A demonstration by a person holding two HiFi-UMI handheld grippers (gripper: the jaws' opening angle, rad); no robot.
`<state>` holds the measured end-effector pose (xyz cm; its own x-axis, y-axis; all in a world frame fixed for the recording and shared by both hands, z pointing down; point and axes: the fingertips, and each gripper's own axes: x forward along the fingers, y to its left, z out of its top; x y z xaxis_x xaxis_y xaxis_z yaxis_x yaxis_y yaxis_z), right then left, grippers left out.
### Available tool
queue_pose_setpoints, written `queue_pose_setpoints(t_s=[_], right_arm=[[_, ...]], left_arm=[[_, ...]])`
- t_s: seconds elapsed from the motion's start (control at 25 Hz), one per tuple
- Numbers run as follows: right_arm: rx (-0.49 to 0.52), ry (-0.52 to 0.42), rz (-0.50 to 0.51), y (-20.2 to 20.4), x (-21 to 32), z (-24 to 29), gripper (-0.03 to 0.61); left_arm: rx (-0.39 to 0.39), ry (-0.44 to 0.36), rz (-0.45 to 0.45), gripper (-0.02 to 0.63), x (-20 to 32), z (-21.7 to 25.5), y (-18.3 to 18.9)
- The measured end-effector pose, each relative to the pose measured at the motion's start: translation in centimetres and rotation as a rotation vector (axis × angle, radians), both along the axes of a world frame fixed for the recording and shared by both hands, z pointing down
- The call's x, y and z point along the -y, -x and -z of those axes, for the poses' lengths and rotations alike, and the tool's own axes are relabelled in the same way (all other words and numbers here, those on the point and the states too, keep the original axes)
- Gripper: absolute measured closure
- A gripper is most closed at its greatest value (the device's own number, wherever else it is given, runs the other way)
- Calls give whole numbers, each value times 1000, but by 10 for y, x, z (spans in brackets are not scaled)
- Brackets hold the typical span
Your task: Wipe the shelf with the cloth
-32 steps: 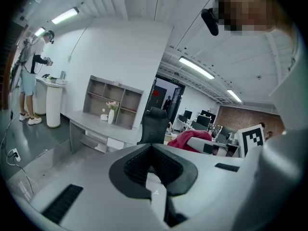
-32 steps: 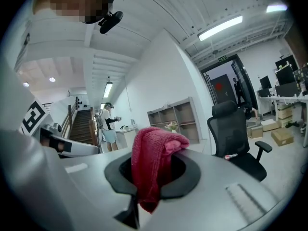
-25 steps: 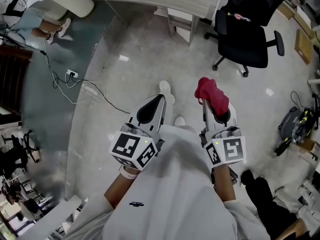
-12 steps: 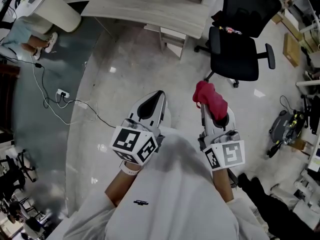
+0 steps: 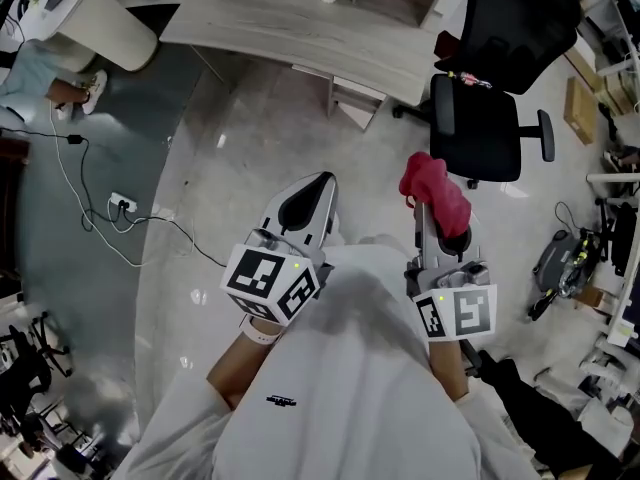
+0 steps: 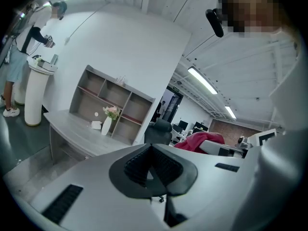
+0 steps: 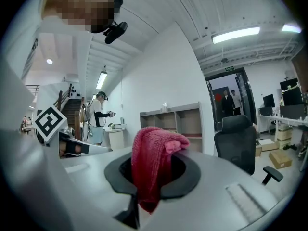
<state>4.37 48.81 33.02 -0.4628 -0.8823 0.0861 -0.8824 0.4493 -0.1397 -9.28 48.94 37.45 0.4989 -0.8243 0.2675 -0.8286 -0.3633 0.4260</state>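
A red cloth (image 5: pixel 436 190) hangs from my right gripper (image 5: pixel 424 200), which is shut on it and held in front of the person's body above the floor. In the right gripper view the cloth (image 7: pixel 155 162) drapes over the jaws and hides the fingertips. My left gripper (image 5: pixel 314 194) is level with it on the left, shut with nothing in it; its black pads (image 6: pixel 144 163) meet. The grey cubby shelf (image 6: pixel 109 105) stands ahead behind a desk (image 6: pixel 79 134), some way off; the right gripper view also catches the shelf (image 7: pixel 173 124).
A grey desk (image 5: pixel 300 23) lies ahead with a white vase of flowers (image 6: pixel 108 121) on it. A black office chair (image 5: pixel 492 108) stands to the right. A power strip and cable (image 5: pixel 118 205) trail on the floor at left. Another person (image 7: pixel 98 115) stands by a white pedestal.
The desk and chair have slid lower and closer in the head view as the person moves toward them. Both grippers keep their pose; the cloth stays in the right one.
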Motion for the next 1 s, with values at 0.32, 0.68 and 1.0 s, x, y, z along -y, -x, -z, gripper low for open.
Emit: queue_pose_setpoints(t_s=[0.32,0.68,1.0], right_arm=[[26,73,-9,9,32,-20,520],[81,83,35,22,87,-27,520],[98,65,-10,-11,184,-31,520]], left_arm=[[-24,29,-18,614,30,-10,6],[-7,57,14,614,73,-23,21],[46,43,-44,614,175,-22,-12]])
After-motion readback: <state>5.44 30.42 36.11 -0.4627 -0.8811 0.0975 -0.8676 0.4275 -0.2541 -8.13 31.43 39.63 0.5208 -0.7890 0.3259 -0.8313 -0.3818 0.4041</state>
